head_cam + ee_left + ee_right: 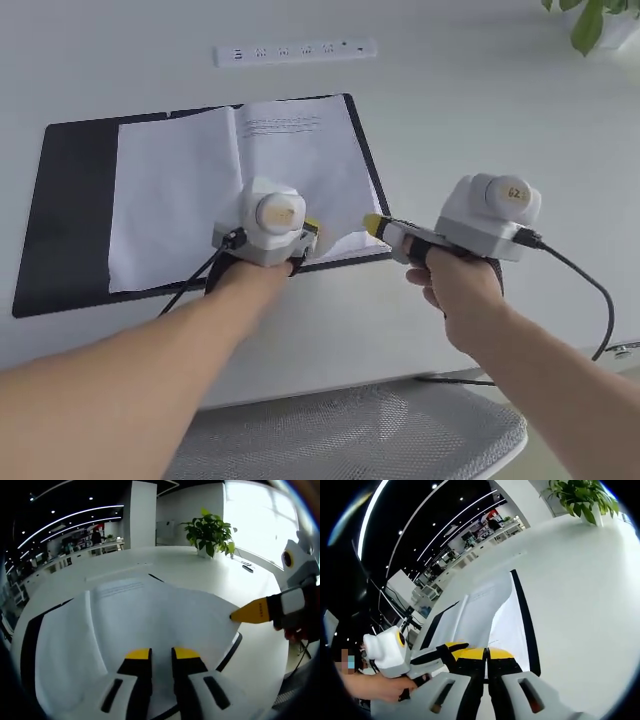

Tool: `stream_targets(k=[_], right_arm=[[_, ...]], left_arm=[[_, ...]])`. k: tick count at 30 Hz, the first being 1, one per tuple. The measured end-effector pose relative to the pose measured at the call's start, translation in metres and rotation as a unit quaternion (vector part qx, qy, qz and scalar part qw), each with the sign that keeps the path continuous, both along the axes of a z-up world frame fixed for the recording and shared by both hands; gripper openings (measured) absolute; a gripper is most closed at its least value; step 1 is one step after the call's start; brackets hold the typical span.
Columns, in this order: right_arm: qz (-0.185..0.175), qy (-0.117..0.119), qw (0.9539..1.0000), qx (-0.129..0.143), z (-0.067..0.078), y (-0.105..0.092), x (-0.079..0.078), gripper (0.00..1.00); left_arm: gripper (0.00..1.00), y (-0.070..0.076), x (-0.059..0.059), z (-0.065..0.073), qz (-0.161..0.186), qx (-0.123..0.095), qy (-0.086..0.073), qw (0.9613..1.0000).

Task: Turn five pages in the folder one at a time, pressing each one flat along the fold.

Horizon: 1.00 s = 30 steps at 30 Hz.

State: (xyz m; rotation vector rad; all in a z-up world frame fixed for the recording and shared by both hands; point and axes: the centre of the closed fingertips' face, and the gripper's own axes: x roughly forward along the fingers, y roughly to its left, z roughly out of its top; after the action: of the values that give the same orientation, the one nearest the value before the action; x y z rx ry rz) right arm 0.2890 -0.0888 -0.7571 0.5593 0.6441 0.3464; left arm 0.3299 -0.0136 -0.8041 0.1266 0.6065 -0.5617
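A black folder (68,210) lies open on the white table, white pages spread across both halves. The right page (300,150) has a few printed lines at its top. My left gripper (290,238) rests low on that page near its bottom edge; its yellow-tipped jaws (161,653) stand shut on the paper (150,610). My right gripper (376,226) comes in from the right, shut, its yellow tip (250,613) touching the page's right edge. In the right gripper view its jaws (486,653) are together above the folder's black border (527,630), with the left gripper (451,649) beside them.
A white power strip (295,50) lies behind the folder and a potted plant (590,22) stands at the far right corner. Black cables (590,290) trail off both grippers. A grey mesh chair (380,430) sits below the table's near edge.
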Motion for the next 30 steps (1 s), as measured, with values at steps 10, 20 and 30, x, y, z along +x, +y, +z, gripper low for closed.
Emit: stream_targets(k=[10,20,30], right_arm=[[0.022,-0.06,0.9977,0.022,0.047,0.025,0.0,0.0],[0.067,-0.104,0.9918,0.033,0.087,0.067,-0.002,0.0],[0.133,-0.125,0.9825,0.036,0.105,0.13,-0.006,0.0]], left_arm=[[0.22,0.039,-0.015,0.035,0.007,-0.019,-0.013,0.9997],[0.21,0.083,-0.035,0.084,0.033,-0.048,-0.038,0.9976],[0.24,0.143,-0.061,0.119,0.069,-0.068,-0.06,0.9935]])
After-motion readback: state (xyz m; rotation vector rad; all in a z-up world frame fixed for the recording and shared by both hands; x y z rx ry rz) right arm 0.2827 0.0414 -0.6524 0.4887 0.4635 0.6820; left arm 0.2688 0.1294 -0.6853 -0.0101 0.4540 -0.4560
